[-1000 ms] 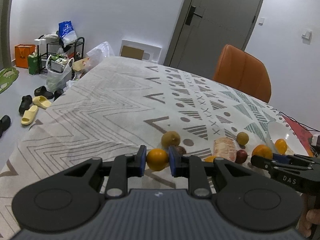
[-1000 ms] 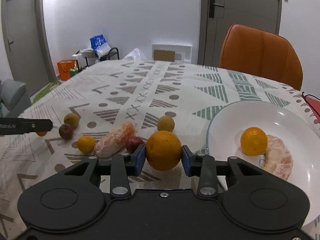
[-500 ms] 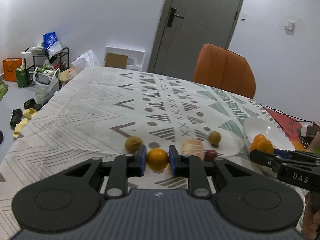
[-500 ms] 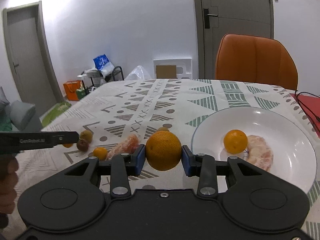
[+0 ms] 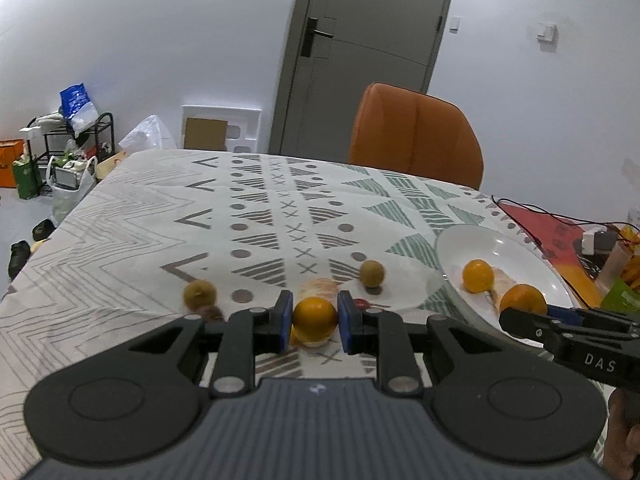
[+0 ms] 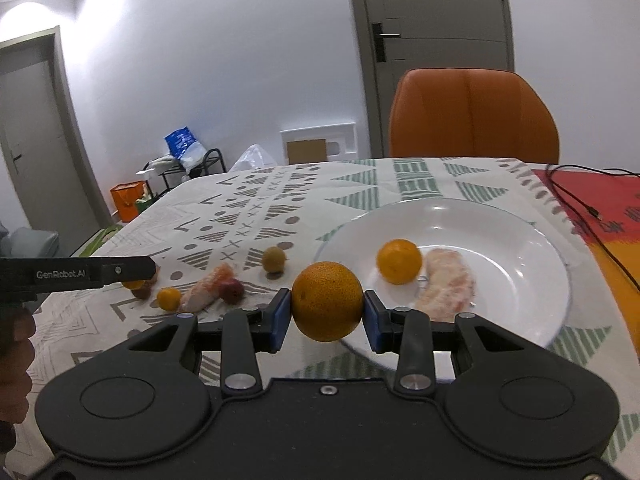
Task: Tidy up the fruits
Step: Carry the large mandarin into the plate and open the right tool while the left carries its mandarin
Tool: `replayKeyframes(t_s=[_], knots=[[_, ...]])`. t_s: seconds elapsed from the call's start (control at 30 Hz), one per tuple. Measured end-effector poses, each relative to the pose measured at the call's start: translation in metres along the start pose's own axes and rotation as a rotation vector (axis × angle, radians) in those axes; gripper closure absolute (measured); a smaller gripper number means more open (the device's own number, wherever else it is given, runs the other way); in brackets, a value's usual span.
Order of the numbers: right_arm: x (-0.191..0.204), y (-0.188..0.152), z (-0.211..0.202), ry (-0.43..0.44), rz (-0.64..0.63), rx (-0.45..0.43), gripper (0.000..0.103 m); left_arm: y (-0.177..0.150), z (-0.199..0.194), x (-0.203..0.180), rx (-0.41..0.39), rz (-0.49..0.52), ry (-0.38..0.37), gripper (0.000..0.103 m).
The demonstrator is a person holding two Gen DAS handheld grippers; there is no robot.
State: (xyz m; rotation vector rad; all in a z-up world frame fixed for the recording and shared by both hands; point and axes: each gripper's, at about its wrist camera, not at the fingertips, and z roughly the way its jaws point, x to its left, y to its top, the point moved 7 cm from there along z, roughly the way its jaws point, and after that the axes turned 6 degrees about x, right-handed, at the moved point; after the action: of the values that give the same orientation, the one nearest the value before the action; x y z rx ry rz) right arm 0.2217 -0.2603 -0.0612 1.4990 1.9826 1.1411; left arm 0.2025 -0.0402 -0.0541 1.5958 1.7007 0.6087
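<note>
Gripping two oranges (image 5: 315, 317) (image 6: 327, 300), seemingly.

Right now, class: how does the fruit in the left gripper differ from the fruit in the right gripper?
The small orange in the left gripper is smoother and yellower; the large orange in the right gripper is bigger, darker and pitted. Both are round, clamped between blue fingers.
</note>
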Motion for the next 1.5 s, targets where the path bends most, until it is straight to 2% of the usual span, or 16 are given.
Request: replayKeyframes(t_s=[0.73,1.0,1.17,1.5], knots=[[-0.074,-0.020,-0.011,-0.064,0.109,-0.001,0.067,-0.001,0.018,-0.074,0.019,0.098,-0.044,0.081],[-0.088,-0.018,-0.008,-0.076,0.115,-0.010,0.066,0.002,0.024,-0.092,0.018,0.128,-0.047,0.081],[-0.094,-0.014,-0.013,-0.145,0.096,-0.034,0.057,0.004,0.029,-0.103,0.022,0.141,-0.062,0.081],[-0.095,-0.021,-0.028,-0.134,0.116,-0.048,0.056,0.006,0.040,-0.132,0.030,0.185,-0.110,0.081]])
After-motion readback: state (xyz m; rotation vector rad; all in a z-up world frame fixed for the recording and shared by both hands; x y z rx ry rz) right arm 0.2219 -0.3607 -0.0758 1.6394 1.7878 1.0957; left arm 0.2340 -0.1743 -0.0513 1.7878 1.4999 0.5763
